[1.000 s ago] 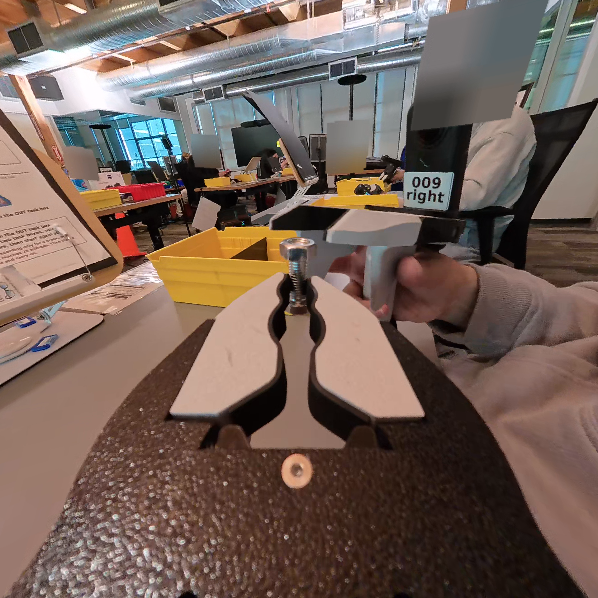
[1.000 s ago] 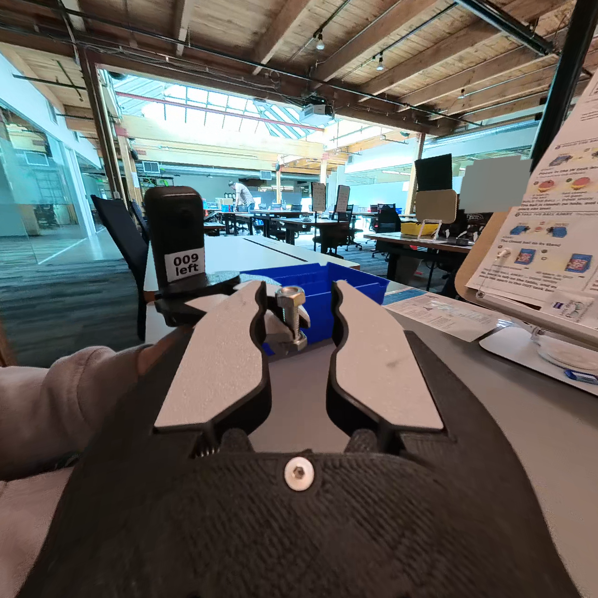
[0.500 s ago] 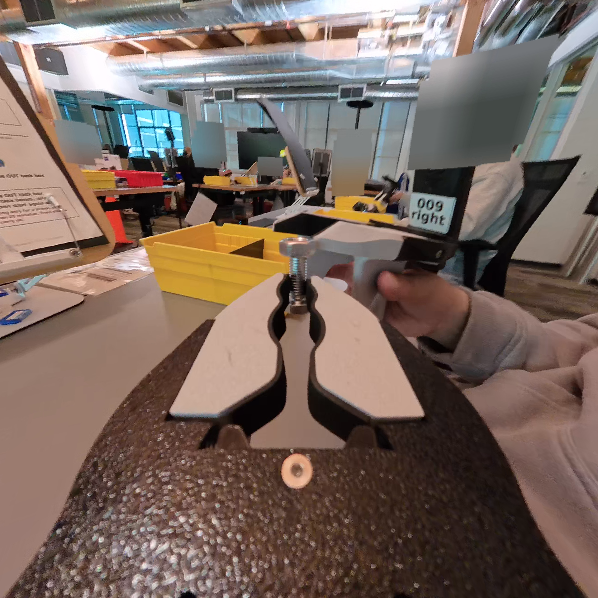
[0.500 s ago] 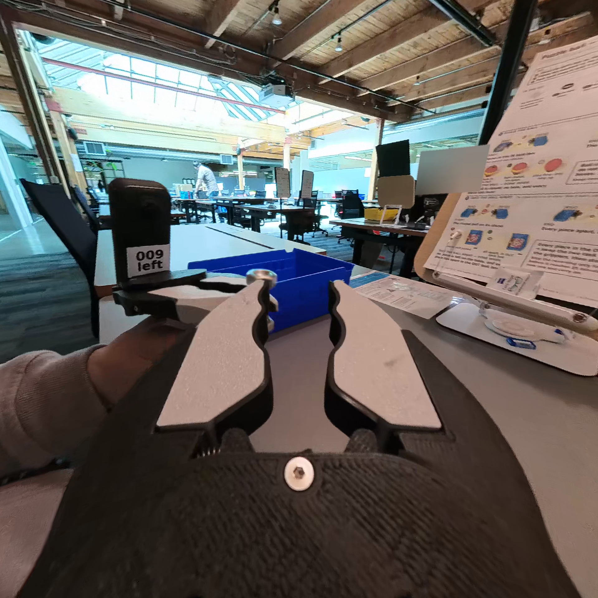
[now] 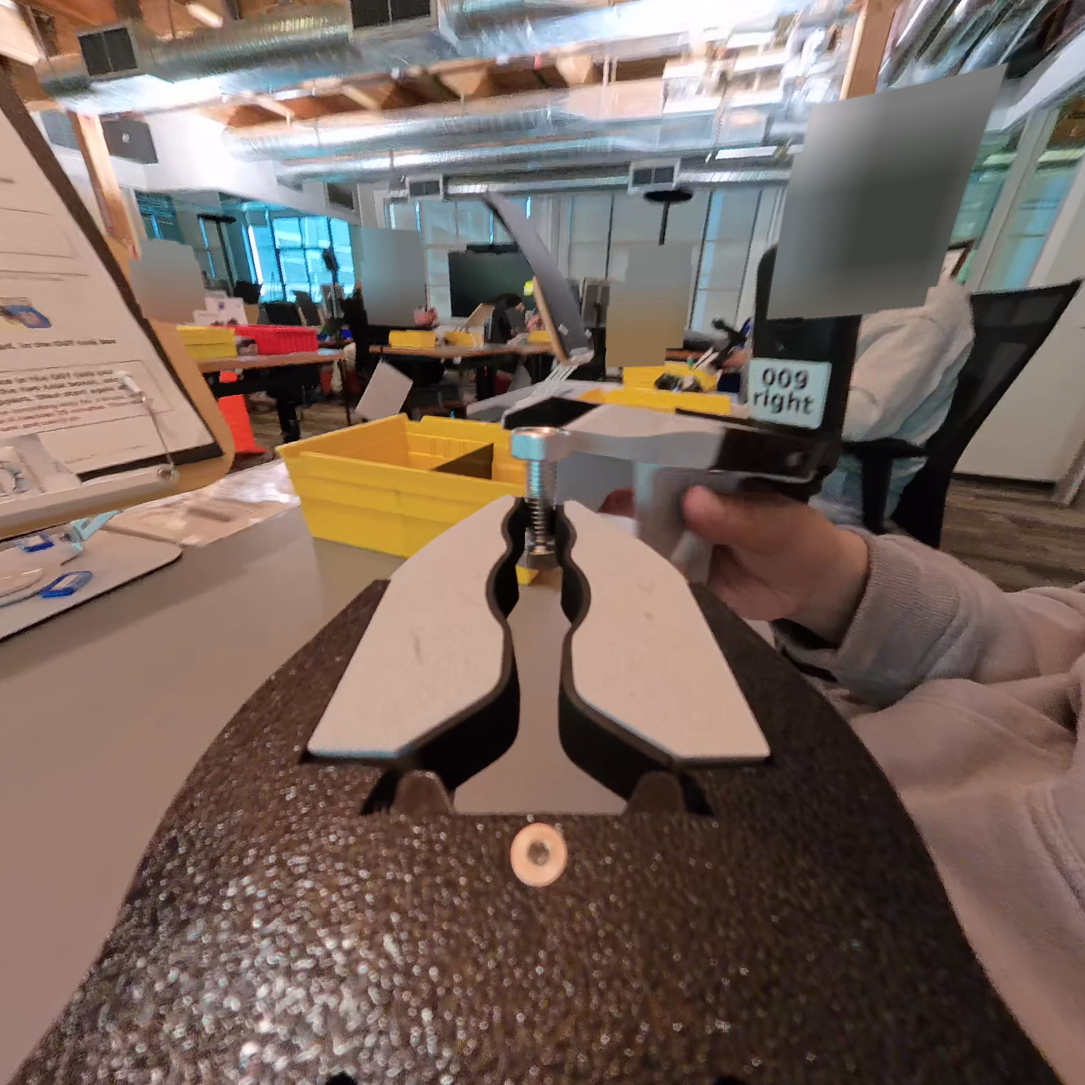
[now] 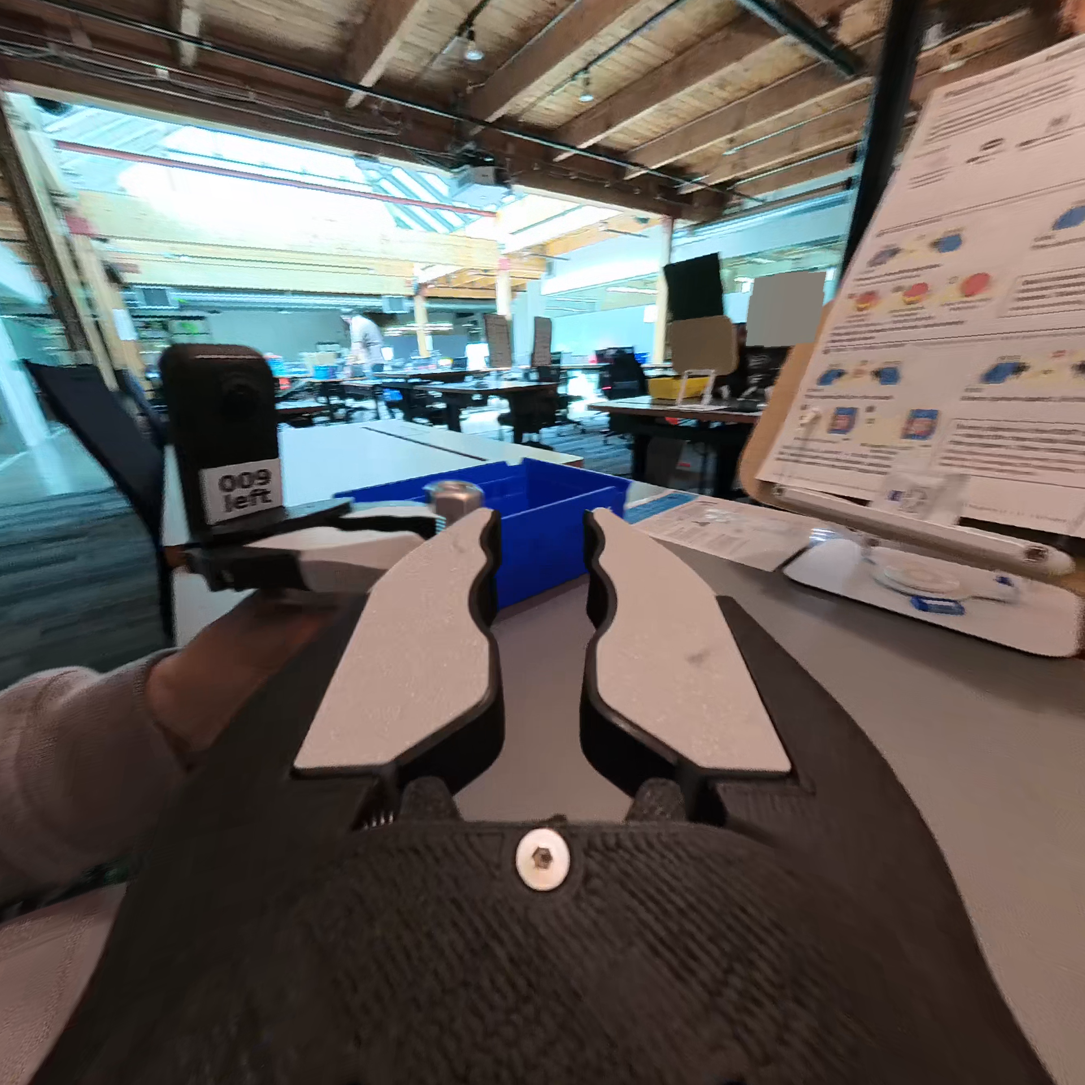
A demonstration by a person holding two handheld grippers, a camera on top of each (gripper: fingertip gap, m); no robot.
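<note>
My left gripper (image 5: 537,516) is shut on a silver hex bolt (image 5: 537,487). The bolt stands upright, head on top, with a nut (image 5: 535,555) low on its thread between the pads. My right gripper (image 6: 540,522) is open with nothing between its fingers. The bolt's head (image 6: 455,499) shows just left of its left fingertip (image 6: 469,528), beside the left gripper's body (image 6: 305,552). In the left wrist view the right gripper (image 5: 593,431), held in a hand (image 5: 763,552), reaches in level with the bolt's head from behind and to the right.
A yellow bin (image 5: 376,487) stands on the grey table (image 5: 147,675) behind the bolt. A blue bin (image 6: 563,478) stands ahead of the right gripper. A stand with instruction sheets (image 6: 939,364) and its white base (image 6: 939,593) is at the right; it also shows at the left (image 5: 70,376). My two grippers' fingertips are within a few centimetres of each other.
The right gripper's fingers have drawn closer together. The bolt stood between them a second ago and is now left of its left finger. The left gripper keeps its hold on the bolt.
</note>
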